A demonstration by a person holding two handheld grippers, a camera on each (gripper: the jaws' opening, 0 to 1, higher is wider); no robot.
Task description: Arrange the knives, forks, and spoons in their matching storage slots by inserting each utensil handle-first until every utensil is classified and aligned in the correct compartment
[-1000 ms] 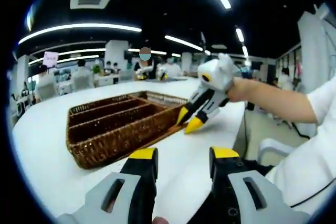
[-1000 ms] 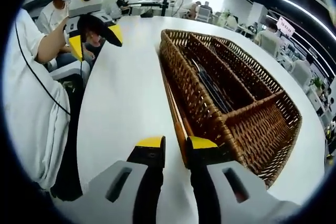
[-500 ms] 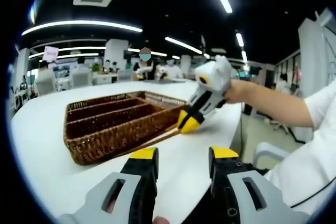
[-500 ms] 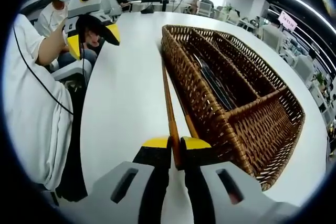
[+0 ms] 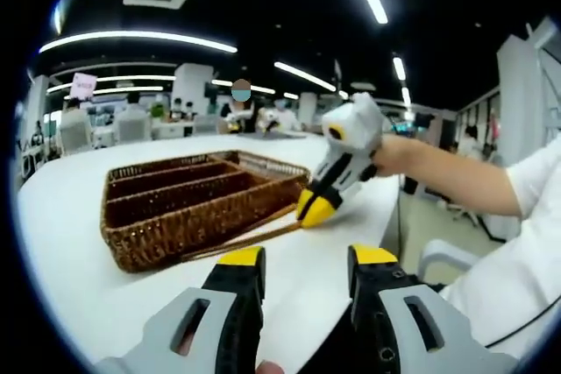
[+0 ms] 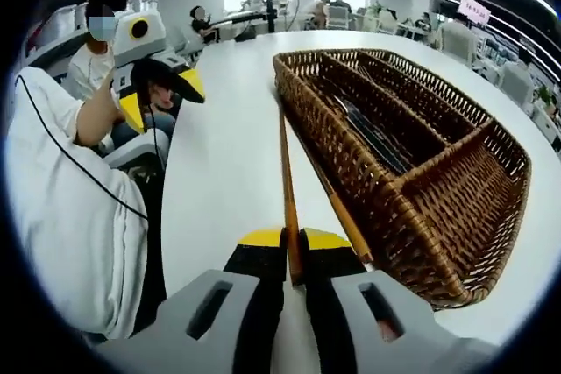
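Right tool (image 6: 292,238) has its jaws clamped on the near end of a long thin brown wooden-handled utensil (image 6: 285,177), which runs along the white worktop (image 6: 223,155) just beside the left wall of the woven brown wicker tray with long compartments (image 6: 412,208). A second similar brown stick (image 6: 346,216) lies between it and the tray wall, close enough to get dragged. Can't tell the head type, since the far end is too thin to read, so a wrong-slot drop is a real risk. The grip is right at the tip: the long lever could swing or slip out on lift, and the free end may snag the wicker rim. Dark utensils (image 6: 372,133) already sit in a middle slot. Left tool (image 5: 294,258) hangs over the worktop edge with jaws apart and nothing between them.
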